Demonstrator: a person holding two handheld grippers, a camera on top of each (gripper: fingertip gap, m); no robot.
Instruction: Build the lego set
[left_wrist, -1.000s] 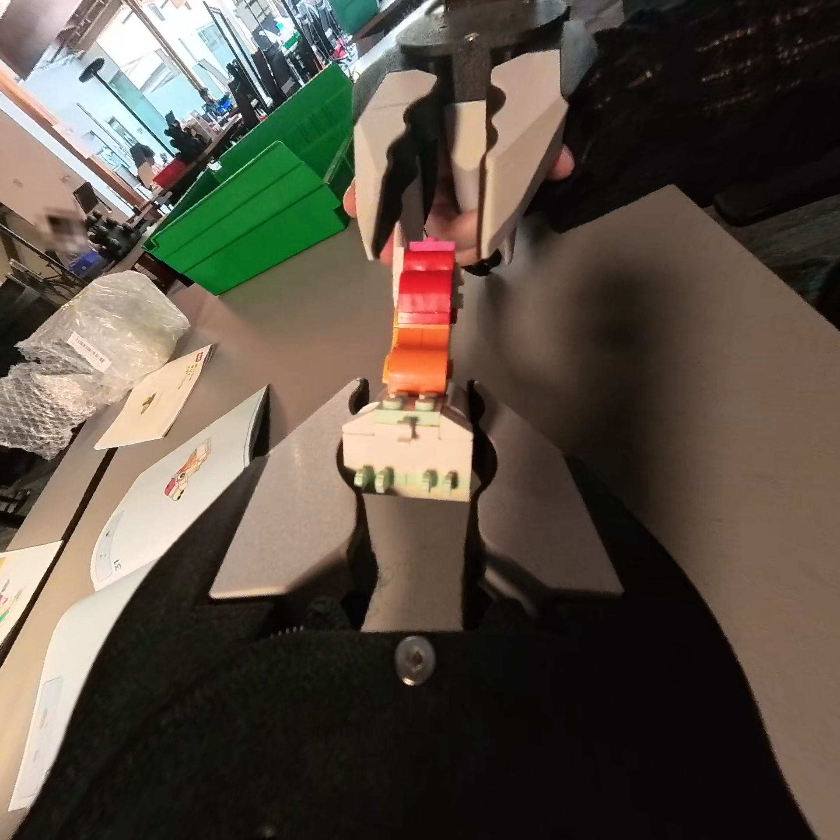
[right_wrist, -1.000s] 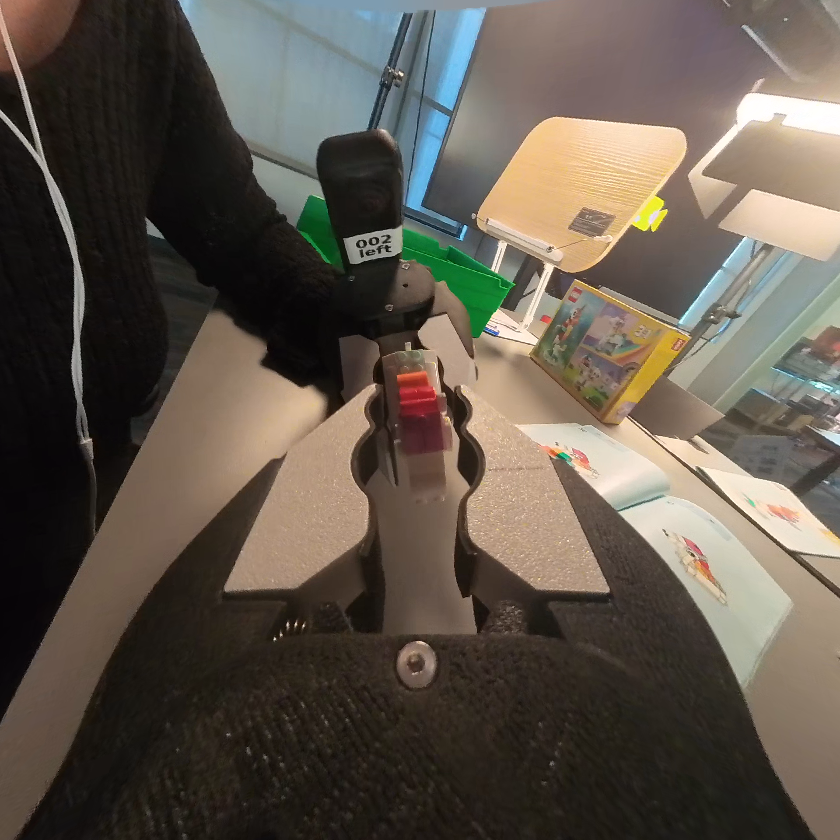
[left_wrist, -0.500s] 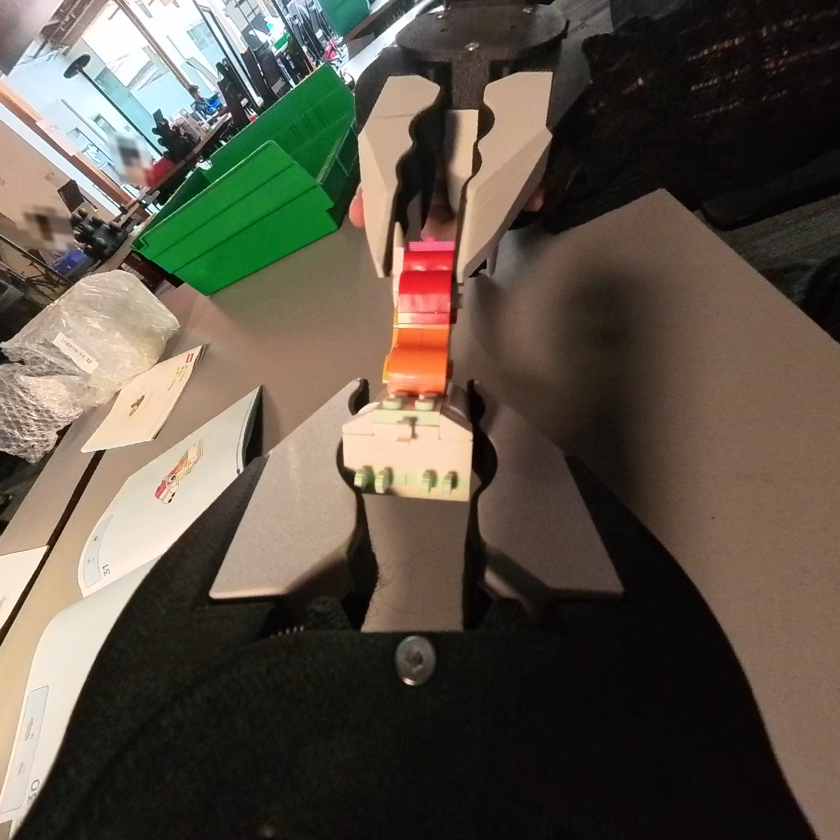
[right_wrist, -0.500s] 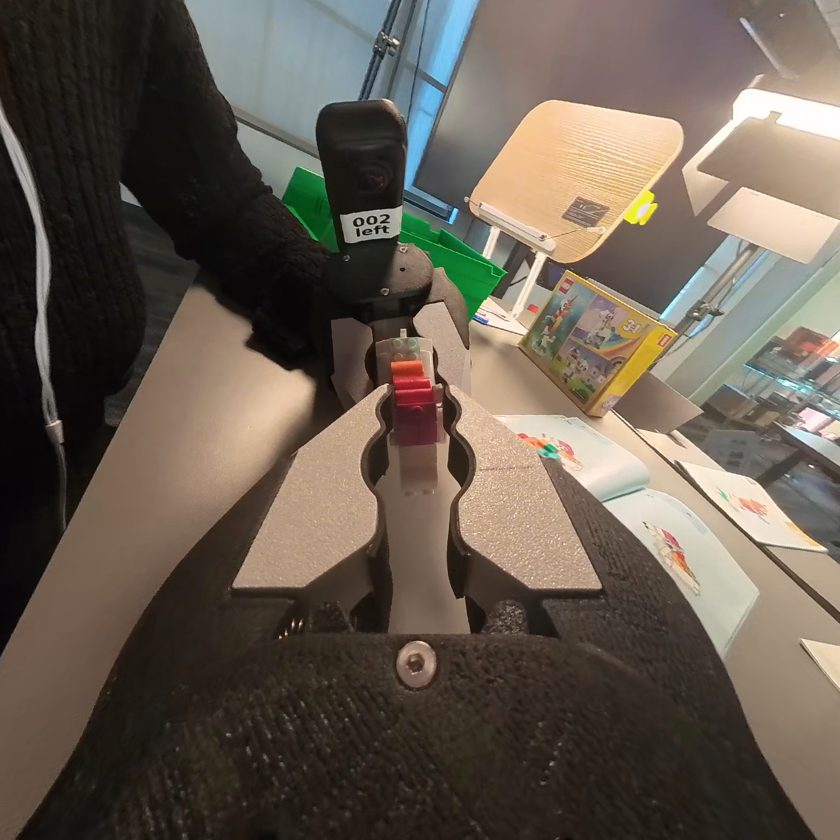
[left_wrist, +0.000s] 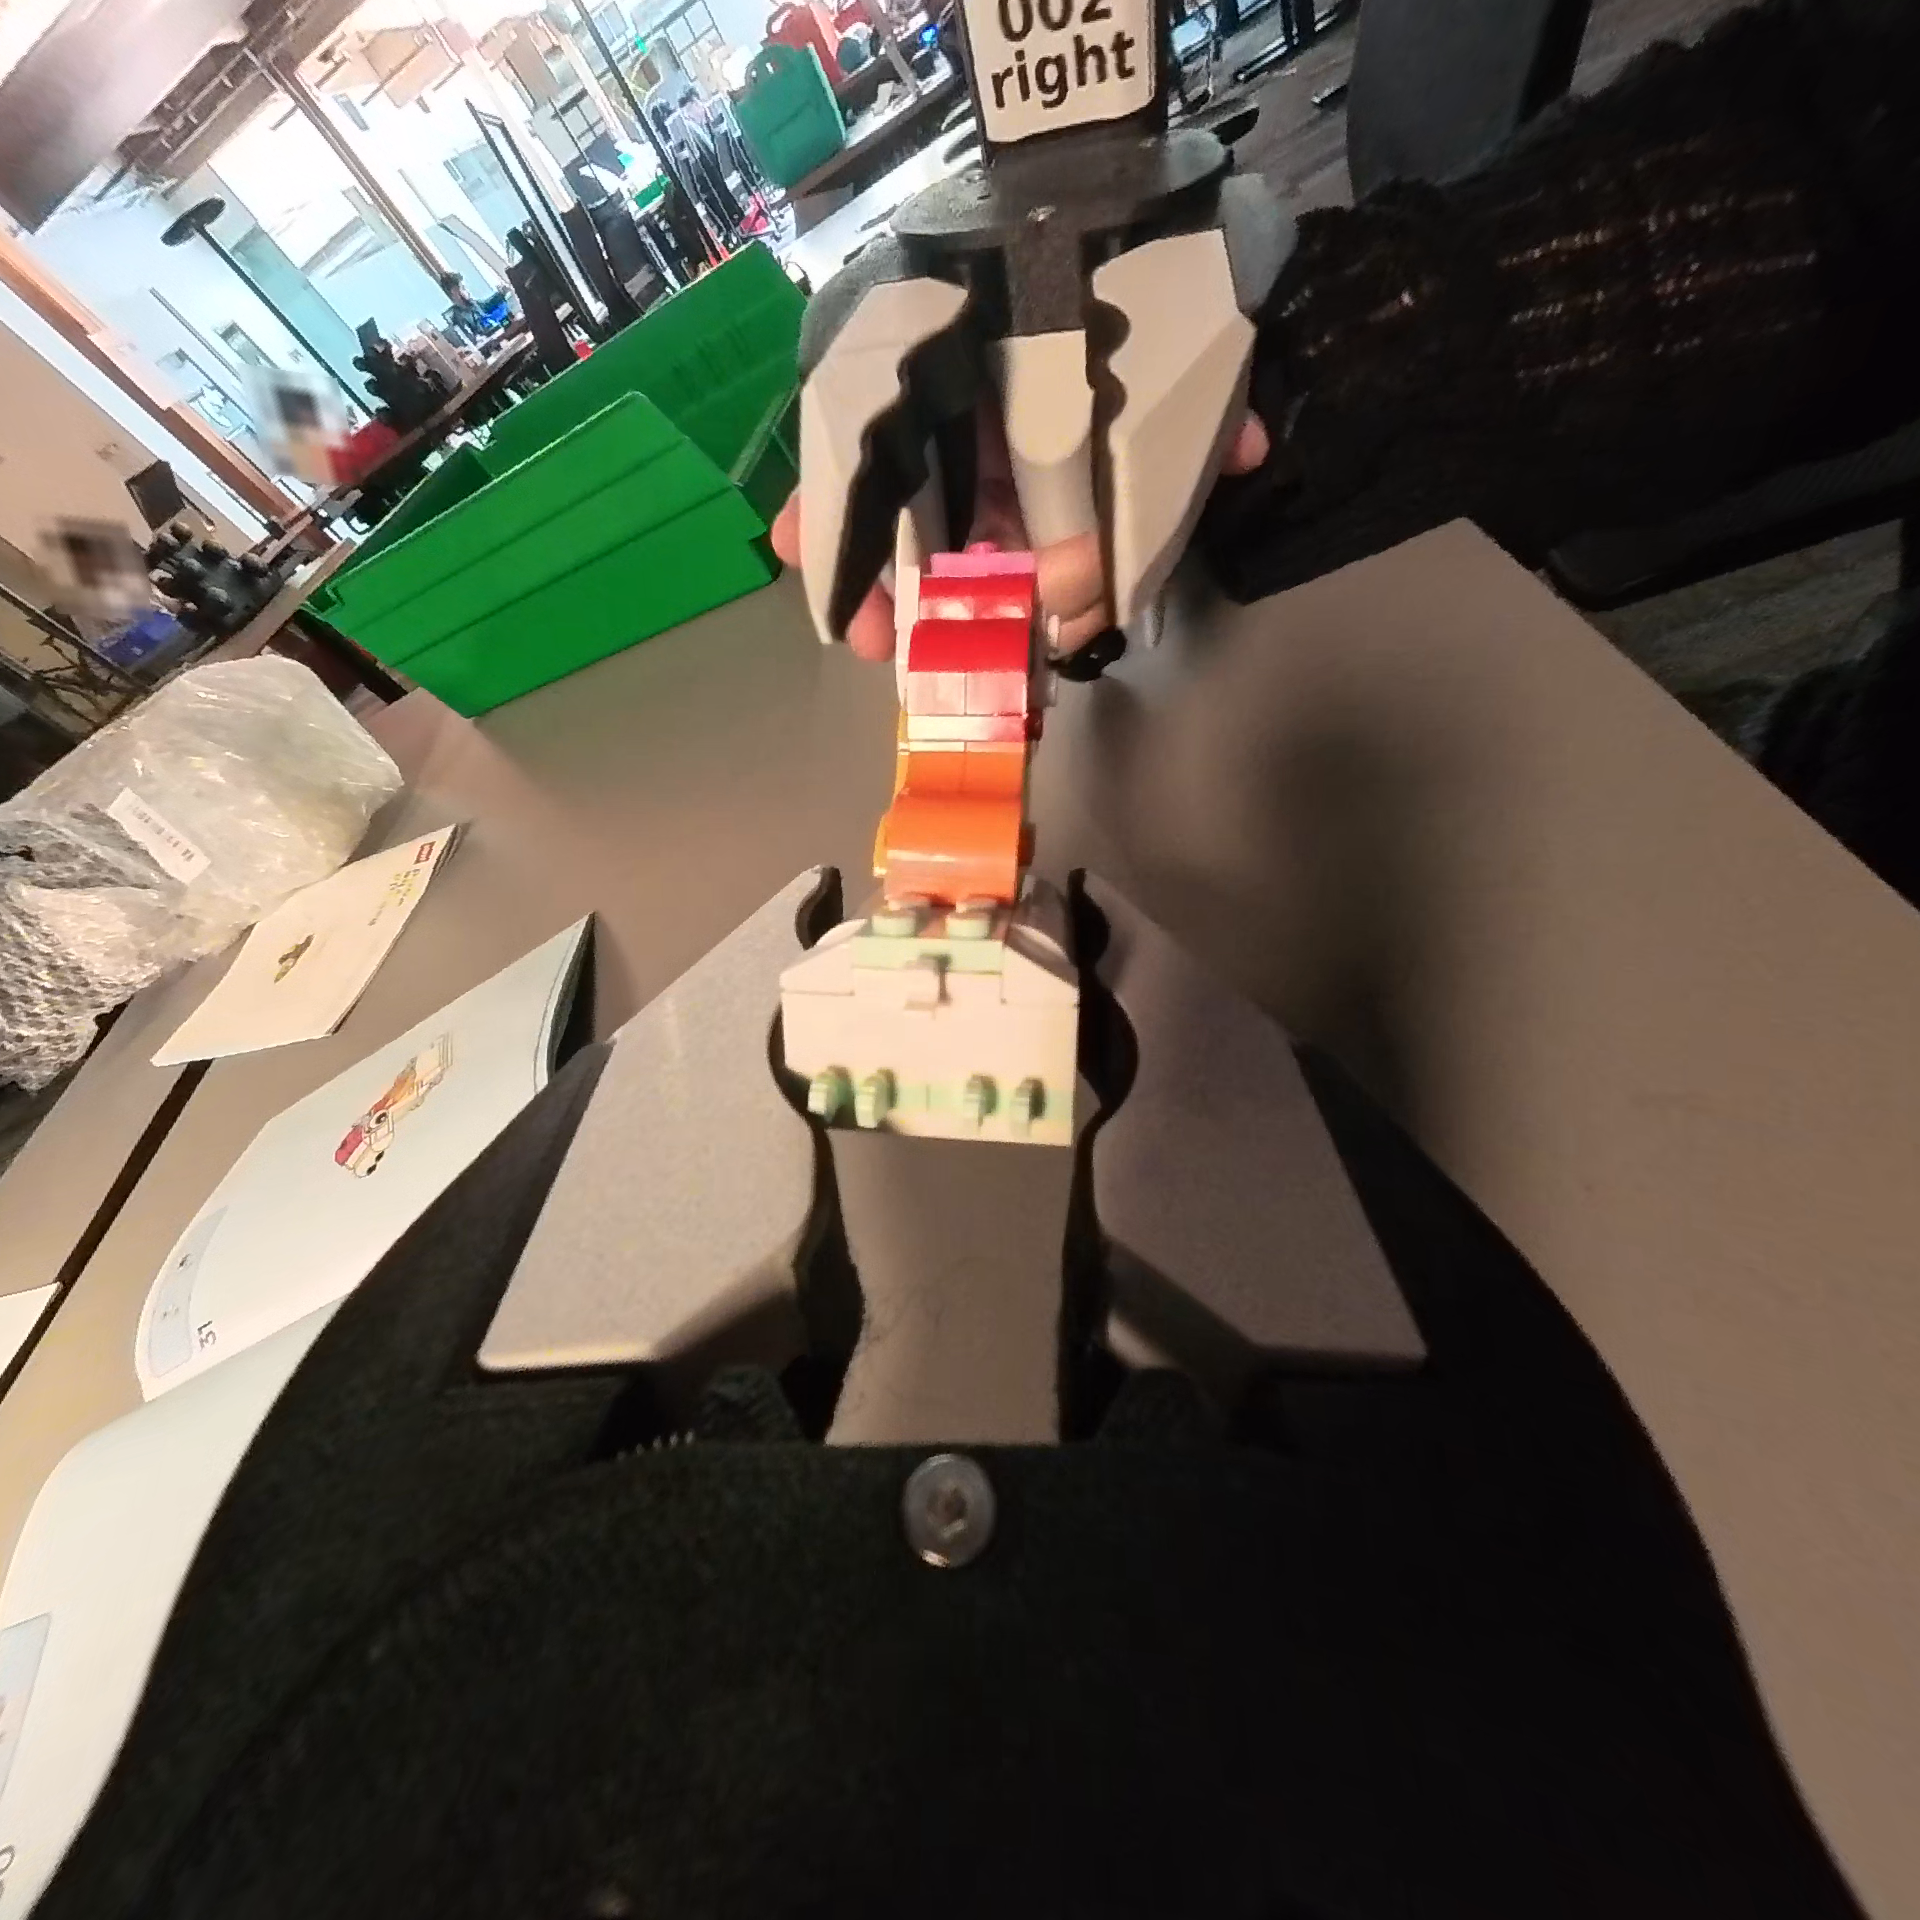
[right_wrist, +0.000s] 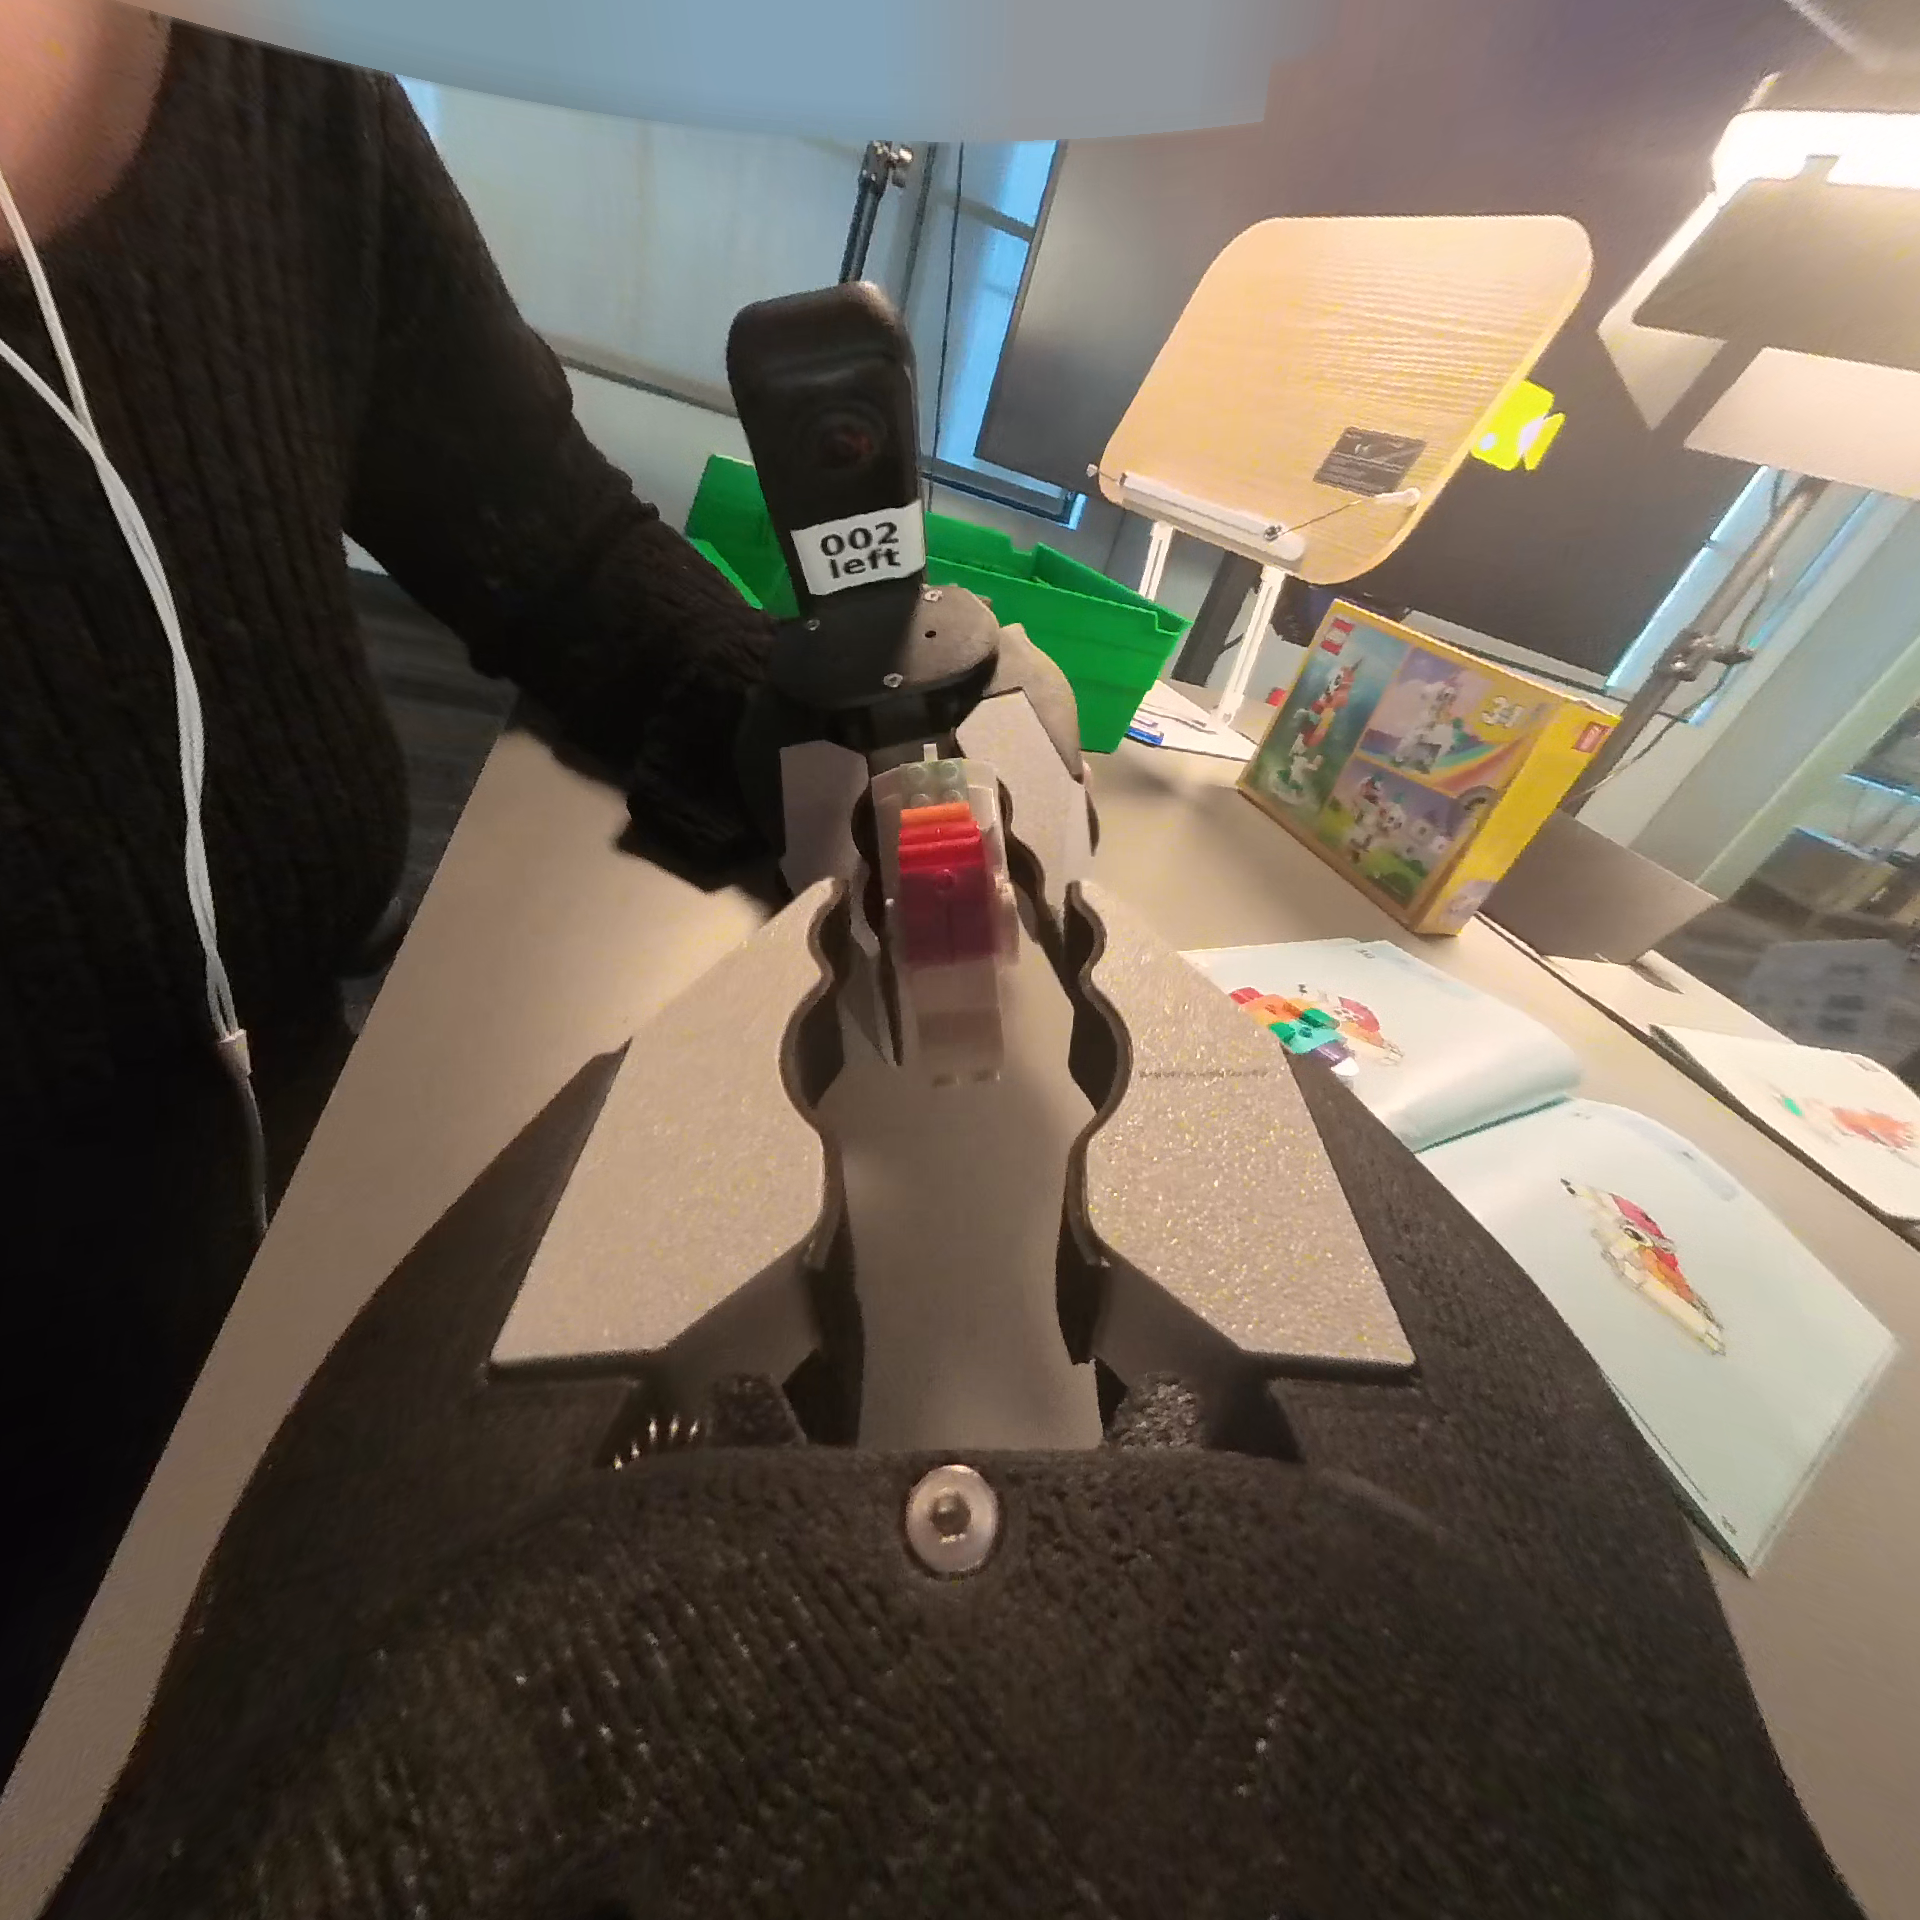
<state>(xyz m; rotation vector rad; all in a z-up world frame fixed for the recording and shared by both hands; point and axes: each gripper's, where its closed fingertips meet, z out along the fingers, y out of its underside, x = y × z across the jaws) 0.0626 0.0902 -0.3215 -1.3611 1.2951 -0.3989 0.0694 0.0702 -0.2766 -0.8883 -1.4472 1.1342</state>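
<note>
A lego build (left_wrist: 961, 769) has a white and pale green base, then orange, red and pink curved bricks. My left gripper (left_wrist: 940, 914) is shut on its white base (left_wrist: 930, 1039) and holds it above the grey table (left_wrist: 1455, 935). My right gripper (left_wrist: 982, 623) faces it from the far side. Its fingers (left_wrist: 852, 499) stand on either side of the pink end with gaps showing. In the right wrist view the right gripper (right_wrist: 954, 904) is open around the build (right_wrist: 948, 997), and the left gripper (right_wrist: 935, 821) holds the far end.
Green bins (left_wrist: 561, 582) stand at the table's far edge, also seen in the right wrist view (right_wrist: 1039, 623). A bubble-wrap bag (left_wrist: 177, 790) and open instruction booklets (left_wrist: 343, 1174) (right_wrist: 1662, 1299) lie beside me. A yellow lego box (right_wrist: 1423, 769) and a wooden book stand (right_wrist: 1340, 395) stand behind.
The right gripper's jaws have spread wider around the build's pink end. The left gripper still holds the white base; the build has barely moved.
</note>
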